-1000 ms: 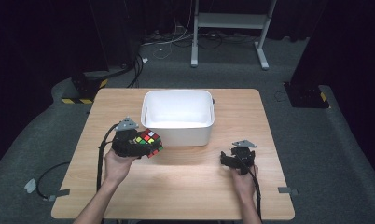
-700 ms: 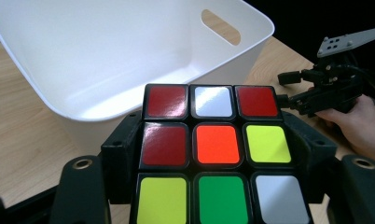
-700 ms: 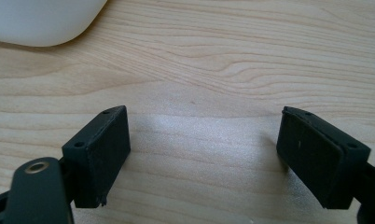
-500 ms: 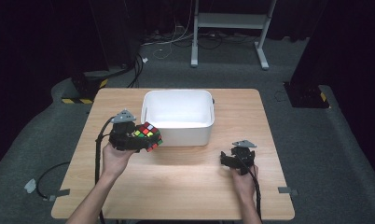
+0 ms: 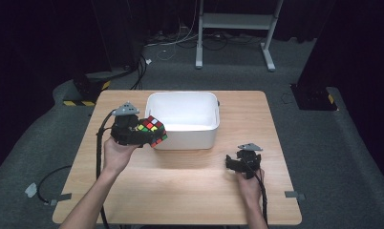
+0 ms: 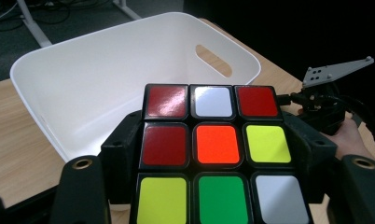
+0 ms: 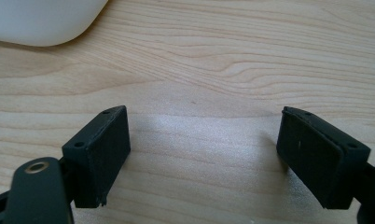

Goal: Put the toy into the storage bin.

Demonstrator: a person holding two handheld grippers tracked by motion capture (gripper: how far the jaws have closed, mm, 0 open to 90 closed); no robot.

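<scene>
Scrambled puzzle cube (image 5: pixel 152 130) clamped in the left gripper (image 5: pixel 141 135) at the white bin's (image 5: pixel 182 99) nine o'clock rim.
Its near face shows red, white, orange, yellow and green stickers on black; the bottom row is cut off in the left gripper view, and no writing is legible. The right gripper (image 5: pixel 234 163) rests on the tabletop (image 5: pixel 190 181) at five o'clock, jaws spread wide, holding nothing.

A light wooden table (image 5: pixel 180 191) stands on grey carpet (image 5: pixel 343 157) in a dark room with black surroundings. Behind it, a white metal stand (image 5: pixel 233 21) and tangled cables (image 5: pixel 166 45) rest on the floor
</scene>
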